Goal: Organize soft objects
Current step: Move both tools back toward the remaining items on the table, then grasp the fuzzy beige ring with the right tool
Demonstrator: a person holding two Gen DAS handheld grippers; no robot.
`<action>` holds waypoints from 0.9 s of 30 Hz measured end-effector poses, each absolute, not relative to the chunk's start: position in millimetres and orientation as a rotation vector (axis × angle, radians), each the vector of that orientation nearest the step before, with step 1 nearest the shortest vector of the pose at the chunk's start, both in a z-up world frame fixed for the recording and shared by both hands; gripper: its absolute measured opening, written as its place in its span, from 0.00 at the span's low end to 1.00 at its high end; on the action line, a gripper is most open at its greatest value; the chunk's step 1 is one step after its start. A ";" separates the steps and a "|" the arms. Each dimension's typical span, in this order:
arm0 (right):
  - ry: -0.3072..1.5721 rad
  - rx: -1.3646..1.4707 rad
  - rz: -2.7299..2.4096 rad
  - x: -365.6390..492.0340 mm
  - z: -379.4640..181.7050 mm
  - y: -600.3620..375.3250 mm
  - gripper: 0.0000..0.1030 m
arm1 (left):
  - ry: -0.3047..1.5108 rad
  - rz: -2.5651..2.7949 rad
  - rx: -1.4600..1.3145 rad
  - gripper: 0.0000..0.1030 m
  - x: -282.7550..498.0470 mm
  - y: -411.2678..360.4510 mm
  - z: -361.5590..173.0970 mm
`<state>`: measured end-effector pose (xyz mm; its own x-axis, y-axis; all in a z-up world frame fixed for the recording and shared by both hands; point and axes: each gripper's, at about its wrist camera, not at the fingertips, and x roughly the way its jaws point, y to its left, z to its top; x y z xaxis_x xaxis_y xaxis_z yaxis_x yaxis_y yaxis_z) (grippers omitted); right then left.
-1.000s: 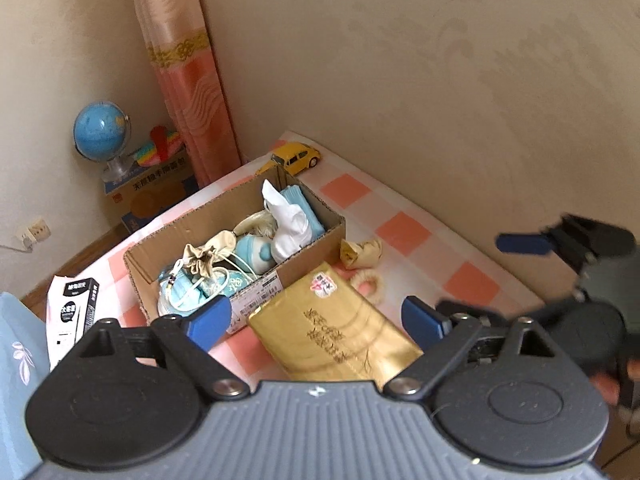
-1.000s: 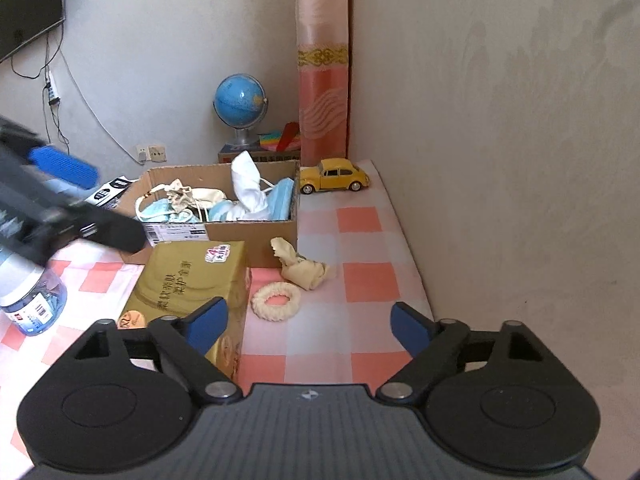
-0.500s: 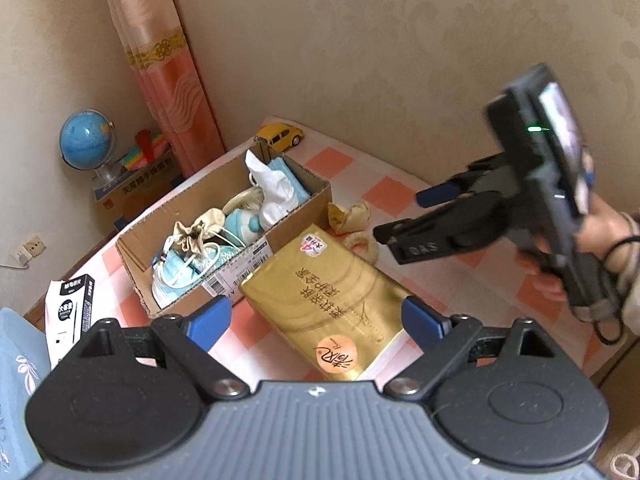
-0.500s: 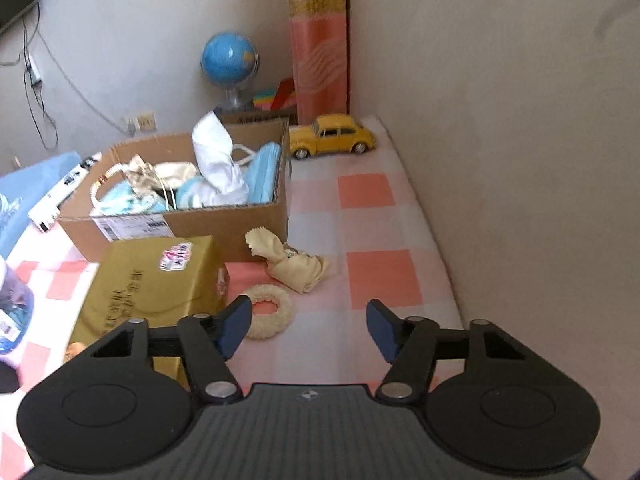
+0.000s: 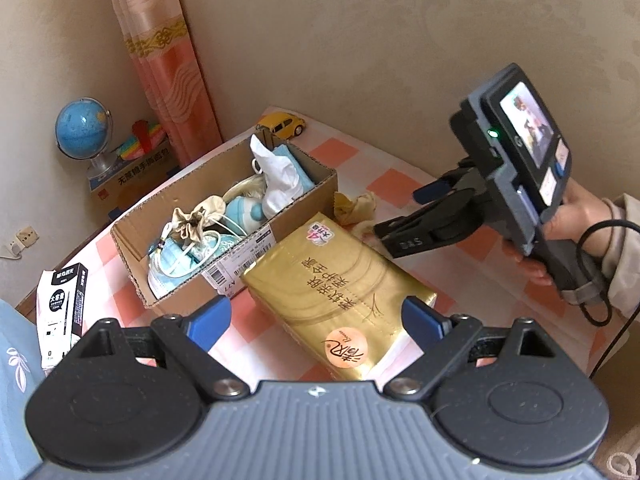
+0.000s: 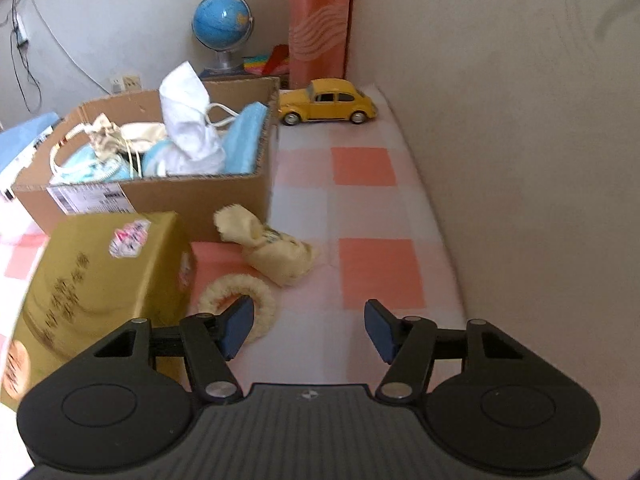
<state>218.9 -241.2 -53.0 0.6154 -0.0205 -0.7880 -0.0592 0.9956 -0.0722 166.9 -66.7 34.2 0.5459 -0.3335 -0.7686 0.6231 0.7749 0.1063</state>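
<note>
Looking from the left wrist, the left gripper hangs open and empty above a gold tissue pack. Beyond it, a cardboard box holds masks and pouches. The right gripper reaches in beside the pack.

From the right wrist, the right gripper is open, holding nothing. A fluffy cream ring lies by its left finger, a cream pouch just ahead, and the pack close on the left.
</note>
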 end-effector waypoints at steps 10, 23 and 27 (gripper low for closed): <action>0.865 -0.071 0.014 211.7 -39.4 -245.9 0.64 | 0.800 -0.594 0.393 0.89 163.5 -66.1 37.3; 0.932 -0.028 0.089 227.3 -48.5 -241.9 0.59 | 0.819 -0.595 0.388 0.89 168.8 -60.7 32.7; 0.920 -0.049 0.117 216.1 -46.5 -244.7 0.59 | 0.813 -0.619 0.402 0.89 169.3 -63.3 35.9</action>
<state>216.1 -244.7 -46.5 0.6000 0.0799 -0.7960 -0.1217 0.9925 0.0079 169.3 -63.3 35.9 0.5284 -0.3542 -0.7716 0.6493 0.7541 0.0985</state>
